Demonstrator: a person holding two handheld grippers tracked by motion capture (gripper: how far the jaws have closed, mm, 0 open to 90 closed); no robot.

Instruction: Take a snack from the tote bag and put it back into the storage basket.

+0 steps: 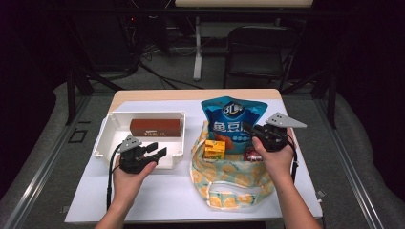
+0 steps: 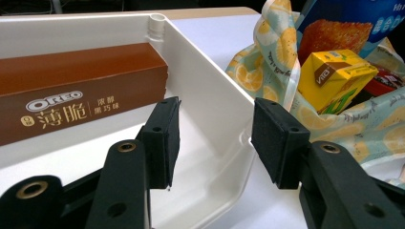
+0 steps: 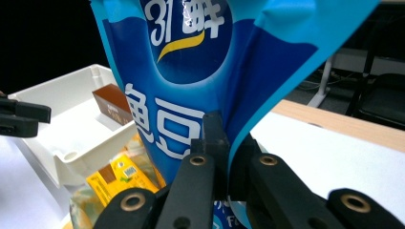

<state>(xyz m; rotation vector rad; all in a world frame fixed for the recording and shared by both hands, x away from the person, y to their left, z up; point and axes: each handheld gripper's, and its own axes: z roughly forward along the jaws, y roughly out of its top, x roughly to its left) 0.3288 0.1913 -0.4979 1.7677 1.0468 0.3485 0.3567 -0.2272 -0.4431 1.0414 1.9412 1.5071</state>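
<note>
The left gripper (image 1: 152, 153), the thing nearest to the camera on the left side, rests with its jaws half apart and nothing between them, just at the near right rim of the white plastic rectangular bin (image 1: 111, 130); I judge it waits there to steady the bin or to receive the next item. Inside the bin lies a long brown cardboard box of Oreo thin biscuits (image 1: 155, 127), flat against the far wall, which leaves free floor for more items. To the right stands the soft cloth bag with a yellow lemon pattern (image 1: 228, 183), open on the white table (image 1: 162, 195); a small yellow drink carton (image 1: 215, 149) sits in it. The right gripper (image 1: 252, 130) is clamped on the edge of the large blue glossy snack pouch (image 1: 232, 114), which stands upright half out of the bag, probably being lifted out toward the bin.
</note>
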